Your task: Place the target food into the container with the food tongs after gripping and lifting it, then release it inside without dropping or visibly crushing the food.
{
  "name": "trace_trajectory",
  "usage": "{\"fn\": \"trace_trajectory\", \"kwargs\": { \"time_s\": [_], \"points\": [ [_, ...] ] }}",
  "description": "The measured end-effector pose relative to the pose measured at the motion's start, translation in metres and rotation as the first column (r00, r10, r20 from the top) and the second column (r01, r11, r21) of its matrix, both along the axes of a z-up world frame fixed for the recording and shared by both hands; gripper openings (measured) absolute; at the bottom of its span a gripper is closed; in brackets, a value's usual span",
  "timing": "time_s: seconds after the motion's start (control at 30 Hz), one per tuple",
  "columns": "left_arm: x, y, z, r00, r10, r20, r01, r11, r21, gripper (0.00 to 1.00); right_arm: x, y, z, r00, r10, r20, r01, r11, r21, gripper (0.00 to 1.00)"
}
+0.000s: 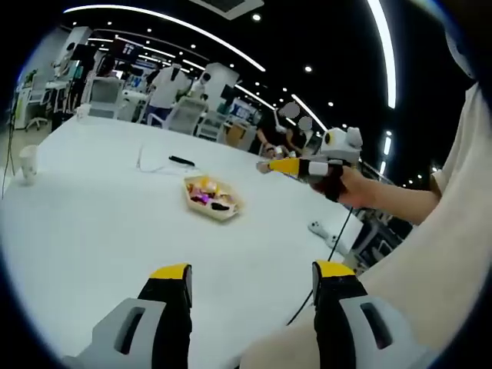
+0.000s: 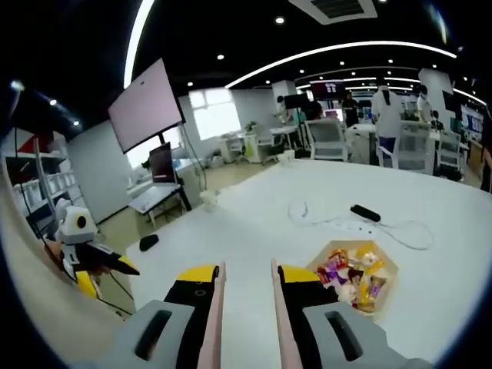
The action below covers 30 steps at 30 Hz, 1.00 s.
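So the left gripper (image 1: pixel 251 278) is hanging over the white bench (image 1: pixel 92 231) with its jaws spread wide and holding nothing, while the right gripper (image 2: pixel 246 278) is sitting with only a narrow gap between its jaws, also holding nothing. The tray (image 2: pixel 384 286) of wrapped snacks (image 2: pixel 350 280) is resting on the bench just right of the right gripper's tips, near a white cable (image 2: pixel 338 219) and a small black remote (image 2: pixel 364 213). In the left gripper view the tray (image 1: pixel 194 201) is lying well ahead, and a hand (image 1: pixel 361 190) is holding the other gripper up on the right.

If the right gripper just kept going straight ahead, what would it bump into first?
Probably bare white table: nothing lies ahead of the right gripper. The candy tray sits off to one side. Depth is uncertain.
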<state>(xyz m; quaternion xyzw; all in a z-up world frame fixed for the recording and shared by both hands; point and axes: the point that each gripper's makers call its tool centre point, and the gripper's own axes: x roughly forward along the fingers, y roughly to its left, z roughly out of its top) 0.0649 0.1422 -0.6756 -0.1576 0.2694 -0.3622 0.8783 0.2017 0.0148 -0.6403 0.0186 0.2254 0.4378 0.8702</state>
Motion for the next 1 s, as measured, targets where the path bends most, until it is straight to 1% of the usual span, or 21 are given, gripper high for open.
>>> {"fn": "trace_trajectory", "kwargs": {
  "time_s": [0.1,0.17,0.2,0.23,0.27,0.37,0.43,0.47,0.5,0.53,0.57,0.6,0.7,0.73,0.83,0.9,1.0],
  "points": [
    [0.001,-0.001,0.006,1.000,-0.003,0.012,0.003,1.000,0.006,0.62,-0.006,0.005,0.000,1.000,0.019,-0.013,-0.019,1.000,0.024,0.30],
    [0.002,-0.001,0.010,1.000,-0.009,0.011,0.009,1.000,0.002,0.62,-0.010,0.008,0.003,0.999,0.028,-0.026,-0.026,0.998,0.058,0.30],
    [0.000,-0.005,0.017,0.999,-0.028,0.016,0.029,0.999,-0.017,0.61,-0.011,0.009,0.003,0.999,0.028,-0.028,-0.027,0.998,0.062,0.30],
    [0.000,-0.006,0.018,0.999,-0.034,0.018,0.034,0.999,-0.021,0.60,-0.011,0.009,0.004,0.999,0.029,-0.028,-0.027,0.998,0.064,0.30],
    [0.000,-0.008,0.023,0.999,-0.044,0.025,0.045,0.999,-0.021,0.58,-0.014,0.011,0.005,0.999,0.036,-0.037,-0.033,0.996,0.083,0.30],
    [0.002,-0.014,0.032,0.997,-0.067,0.045,0.068,0.998,-0.016,0.57,-0.016,0.012,0.007,0.999,0.038,-0.039,-0.034,0.995,0.091,0.30],
    [0.006,-0.019,0.041,0.994,-0.083,0.066,0.084,0.996,-0.019,0.56,-0.017,0.013,0.010,0.998,0.045,-0.044,-0.040,0.993,0.109,0.30],
    [0.007,-0.019,0.042,0.994,-0.086,0.069,0.088,0.996,-0.019,0.55,-0.018,0.014,0.011,0.998,0.046,-0.043,-0.041,0.993,0.111,0.30],
    [0.008,-0.020,0.044,0.993,-0.092,0.074,0.093,0.996,-0.016,0.54,-0.019,0.015,0.012,0.998,0.049,-0.044,-0.044,0.992,0.117,0.30],
    [0.011,-0.020,0.049,0.989,-0.103,0.109,0.105,0.994,-0.006,0.52,-0.021,0.017,0.017,0.998,0.054,-0.043,-0.049,0.991,0.126,0.30],
    [0.013,-0.019,0.051,0.988,-0.104,0.116,0.106,0.994,-0.008,0.50,-0.021,0.018,0.019,0.998,0.053,-0.043,-0.047,0.991,0.129,0.30],
    [0.014,-0.019,0.052,0.988,-0.103,0.111,0.105,0.994,-0.011,0.49,-0.022,0.019,0.021,0.998,0.053,-0.039,-0.047,0.991,0.129,0.30],
    [0.019,-0.016,0.058,0.987,-0.101,0.126,0.103,0.994,-0.016,0.49,-0.024,0.023,0.032,0.998,0.058,-0.022,-0.055,0.990,0.131,0.30],
    [0.020,-0.015,0.060,0.987,-0.100,0.128,0.103,0.994,-0.021,0.49,-0.025,0.026,0.037,0.998,0.068,-0.013,-0.065,0.988,0.140,0.30],
    [0.020,-0.015,0.065,0.985,-0.103,0.138,0.109,0.993,-0.036,0.50,-0.030,0.032,0.043,0.995,0.098,-0.004,-0.096,0.985,0.142,0.30],
    [0.017,-0.018,0.070,0.982,-0.127,0.142,0.137,0.988,-0.065,0.48,-0.035,0.039,0.048,0.991,0.134,0.002,-0.133,0.980,0.150,0.30],
    [0.016,-0.020,0.071,0.979,-0.139,0.148,0.150,0.986,-0.067,0.45,-0.038,0.044,0.051,0.986,0.169,-0.001,-0.166,0.970,0.178,0.30]
  ]
}}
